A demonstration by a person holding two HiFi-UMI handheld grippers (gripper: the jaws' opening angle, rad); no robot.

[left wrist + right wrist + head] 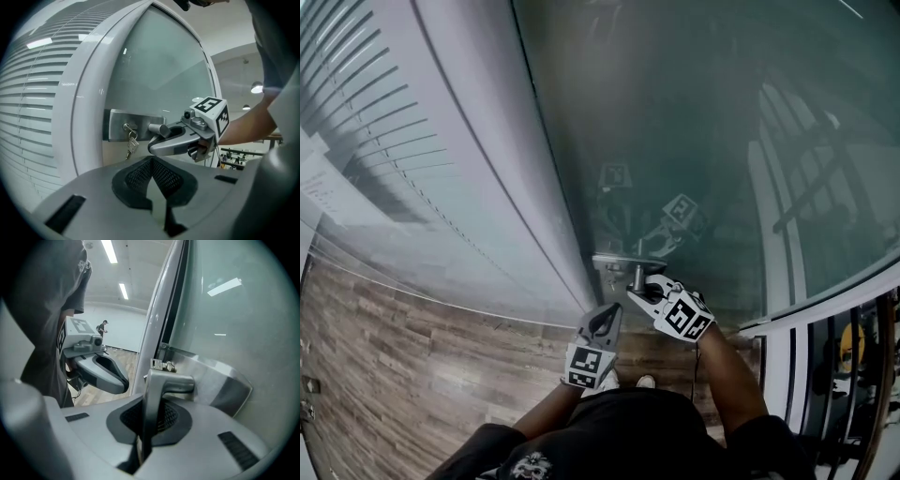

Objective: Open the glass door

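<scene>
— Head view, centre: right hand-held gripper (639, 292) clamped on the metal handle (161, 383) of the glass door (703, 122)?
— Yes. Just below, left hand-held gripper (607, 319) pinched closed, holding nothing.

End of handle (161, 383) inside right claw (149, 422)

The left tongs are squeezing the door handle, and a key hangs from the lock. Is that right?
Not quite. It is the right tongs squeezing the door handle, as the right gripper view shows; the left tongs hold nothing. A key does hang from the lock.
</scene>
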